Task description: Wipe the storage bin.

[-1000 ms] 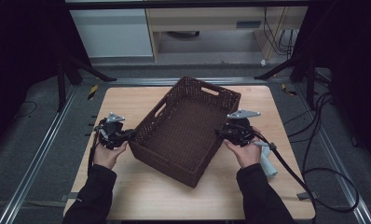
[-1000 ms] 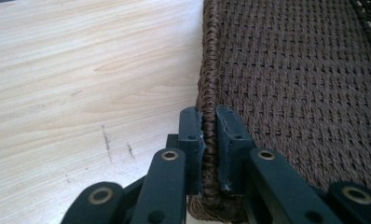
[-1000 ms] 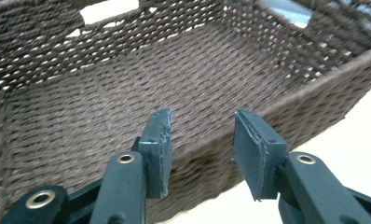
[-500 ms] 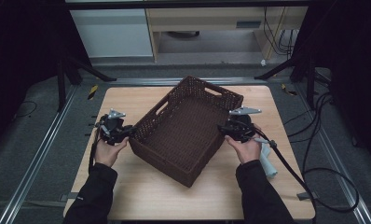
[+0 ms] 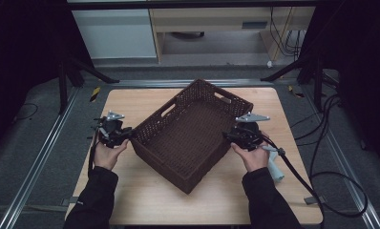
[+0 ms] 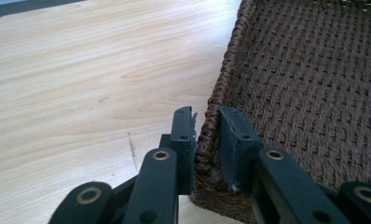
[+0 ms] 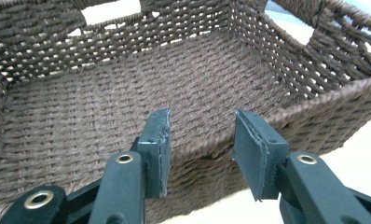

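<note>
on the tabletop the angled wicker basket has left gripper fingers newly clamped on its rim, right gripper fingers apart, just widened, astride the opposite rim — two-handed lift looks unready.

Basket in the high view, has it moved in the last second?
Yes, slightly: the basket turned clockwise, its near corner swinging left against the table front edge.

The woven basket fills the middle of my table — its walls block any straight path across. Bare wood lies open left, far side, and along the near edge.
</note>
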Available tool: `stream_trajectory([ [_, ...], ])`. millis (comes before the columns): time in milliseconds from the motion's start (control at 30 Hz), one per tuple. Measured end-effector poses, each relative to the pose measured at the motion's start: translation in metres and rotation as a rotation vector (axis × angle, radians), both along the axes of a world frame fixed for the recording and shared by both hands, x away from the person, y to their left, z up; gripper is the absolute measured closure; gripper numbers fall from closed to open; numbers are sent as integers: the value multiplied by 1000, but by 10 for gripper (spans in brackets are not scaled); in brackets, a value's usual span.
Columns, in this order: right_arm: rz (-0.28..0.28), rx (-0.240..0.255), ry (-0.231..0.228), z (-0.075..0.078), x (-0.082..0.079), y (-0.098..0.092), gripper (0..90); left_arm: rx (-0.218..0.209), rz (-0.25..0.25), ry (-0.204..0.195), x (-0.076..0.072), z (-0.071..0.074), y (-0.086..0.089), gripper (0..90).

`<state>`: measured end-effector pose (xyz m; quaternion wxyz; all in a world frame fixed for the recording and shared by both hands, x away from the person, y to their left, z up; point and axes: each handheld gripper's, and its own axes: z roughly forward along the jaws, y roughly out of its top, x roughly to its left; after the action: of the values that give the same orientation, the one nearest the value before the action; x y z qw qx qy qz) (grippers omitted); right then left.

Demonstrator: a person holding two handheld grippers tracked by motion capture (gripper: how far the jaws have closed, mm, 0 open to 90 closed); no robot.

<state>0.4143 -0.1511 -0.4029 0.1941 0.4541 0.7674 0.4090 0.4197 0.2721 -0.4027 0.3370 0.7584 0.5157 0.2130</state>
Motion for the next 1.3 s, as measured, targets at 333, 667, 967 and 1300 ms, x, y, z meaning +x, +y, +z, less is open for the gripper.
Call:
stream_trajectory([
  [333,-49,-32,-14,-1,7,-3,539,-7,23,-6,10,-2,2,712],
  [667,-53,17,1,-3,1,-8,550,-2,35,-19,-5,5,-2,560],
  [967,-40,2,-2,-1,-7,-5,541,6,58,-25,-15,6,-8,504],
  [1300,-108,-21,-26,3,-2,-20,475,-31,61,-27,1,2,0,531],
])
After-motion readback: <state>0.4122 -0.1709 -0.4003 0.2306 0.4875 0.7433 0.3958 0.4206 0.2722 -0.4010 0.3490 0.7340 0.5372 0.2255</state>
